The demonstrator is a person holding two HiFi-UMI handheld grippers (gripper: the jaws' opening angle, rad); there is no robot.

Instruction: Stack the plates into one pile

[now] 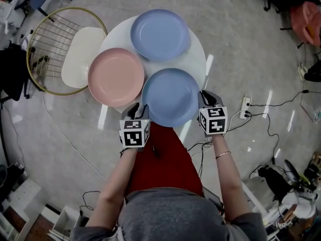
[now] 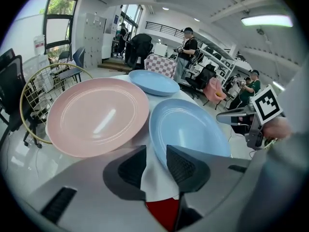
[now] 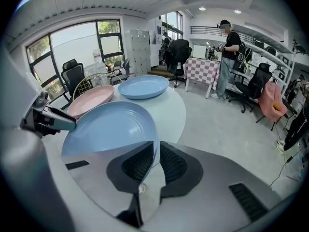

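The right gripper (image 3: 155,148) gripped the near blue plate (image 3: 111,127) by its rim; ahead lay a pink plate (image 3: 89,99) and a far blue plate (image 3: 143,86).

This looks like an open-plan office or lab. In the right gripper view, swivel chairs (image 3: 72,76) stand by big windows (image 3: 77,42) at left, with grey lockers (image 3: 139,50) beyond and a mezzanine railing (image 3: 205,30) at upper right. In the head view, a power strip (image 1: 245,106) and cables (image 1: 273,104) lie on the polished floor (image 1: 241,39).
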